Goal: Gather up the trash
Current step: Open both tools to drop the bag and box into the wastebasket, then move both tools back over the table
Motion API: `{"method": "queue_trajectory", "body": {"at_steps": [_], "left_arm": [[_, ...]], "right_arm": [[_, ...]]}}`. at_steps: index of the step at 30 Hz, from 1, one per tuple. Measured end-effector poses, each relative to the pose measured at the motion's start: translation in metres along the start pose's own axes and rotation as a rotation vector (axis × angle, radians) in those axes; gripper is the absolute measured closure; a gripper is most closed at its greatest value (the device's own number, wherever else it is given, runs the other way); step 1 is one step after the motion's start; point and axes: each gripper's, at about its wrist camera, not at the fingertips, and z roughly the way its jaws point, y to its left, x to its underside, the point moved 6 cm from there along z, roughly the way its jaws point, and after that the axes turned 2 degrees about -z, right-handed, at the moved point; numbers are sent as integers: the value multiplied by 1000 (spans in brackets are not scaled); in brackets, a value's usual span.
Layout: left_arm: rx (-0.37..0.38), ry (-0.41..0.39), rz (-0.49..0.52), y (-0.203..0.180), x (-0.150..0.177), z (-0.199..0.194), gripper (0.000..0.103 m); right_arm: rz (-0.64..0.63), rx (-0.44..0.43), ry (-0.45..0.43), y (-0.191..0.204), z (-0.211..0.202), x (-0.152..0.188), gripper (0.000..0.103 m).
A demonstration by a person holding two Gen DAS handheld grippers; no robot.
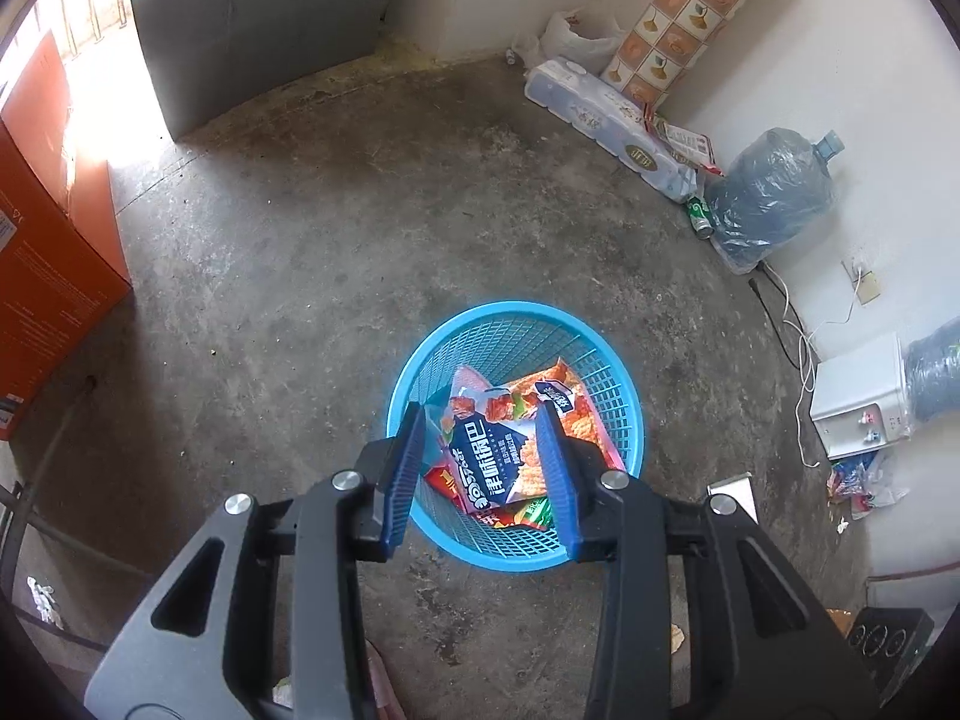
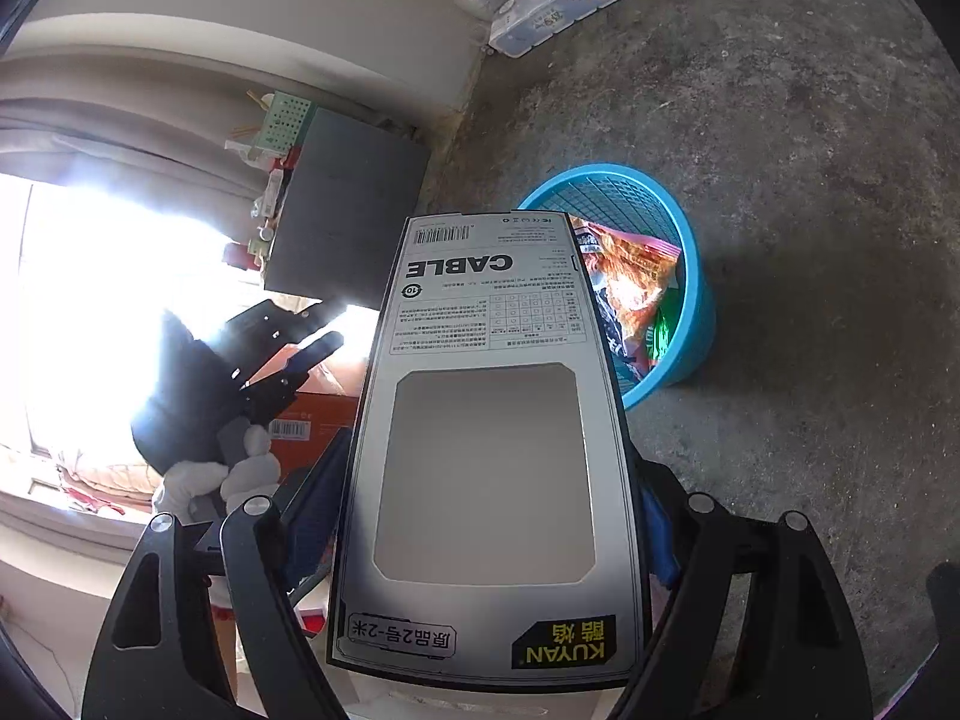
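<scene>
A blue mesh basket (image 1: 612, 414) stands on the concrete floor and holds several snack wrappers (image 1: 498, 456). My left gripper (image 1: 483, 420) hangs open and empty above the basket. In the right wrist view the basket (image 2: 690, 276) lies ahead to the right. My right gripper (image 2: 486, 516) is shut on a grey cable box (image 2: 486, 420), held flat between the blue fingers, its far end reaching over the basket's near rim. The left gripper (image 2: 312, 354) also shows at the left, held by a white-gloved hand.
An orange carton (image 1: 48, 252) stands at the left, a grey cabinet (image 1: 252, 24) at the back. Along the right wall lie a tissue pack (image 1: 606, 114), a green can (image 1: 699, 216), a wrapped water jug (image 1: 774, 192), a white box (image 1: 858, 396) and loose wrappers (image 1: 858, 480).
</scene>
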Motion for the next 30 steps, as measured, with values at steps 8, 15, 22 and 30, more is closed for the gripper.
{"method": "queue_trajectory", "body": {"at_steps": [8, 15, 22, 30], "left_arm": [[64, -48, -43, 23, 11, -75, 54], [75, -136, -16, 49, 35, -139, 49], [140, -176, -44, 75, 71, -192, 49], [201, -250, -51, 109, 127, -252, 47]], "right_arm": [[-154, 206, 62, 21, 96, -51, 19], [-109, 130, 87, 16, 84, -6, 19], [-43, 75, 89, -1, 29, 45, 19], [-133, 22, 102, 33, -13, 84, 19]]}}
